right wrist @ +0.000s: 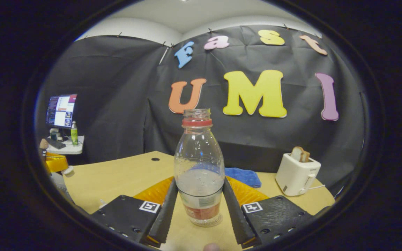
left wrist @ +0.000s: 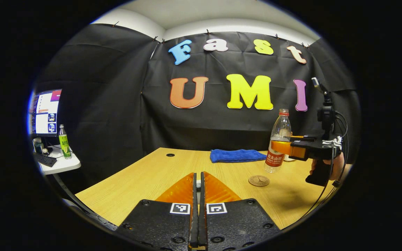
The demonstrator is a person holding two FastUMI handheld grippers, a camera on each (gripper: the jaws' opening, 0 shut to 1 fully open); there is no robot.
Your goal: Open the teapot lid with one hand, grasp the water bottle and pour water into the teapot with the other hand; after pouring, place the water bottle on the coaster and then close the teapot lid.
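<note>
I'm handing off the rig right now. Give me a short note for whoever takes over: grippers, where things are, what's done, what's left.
Right gripper: shut on the water bottle, uncapped, partly filled, upright; in the left gripper view its base looks close to the table.
Left gripper: fingers together; something small sits between them, possibly the lid, can't tell.
Coaster: bare, on the table just in front of the bottle.
Also on the table: blue cloth, toaster.
Teapot: cannot locate it from here, so whether pouring is done is unclear.
Left: bottle onto the coaster, then close the lid.
</note>
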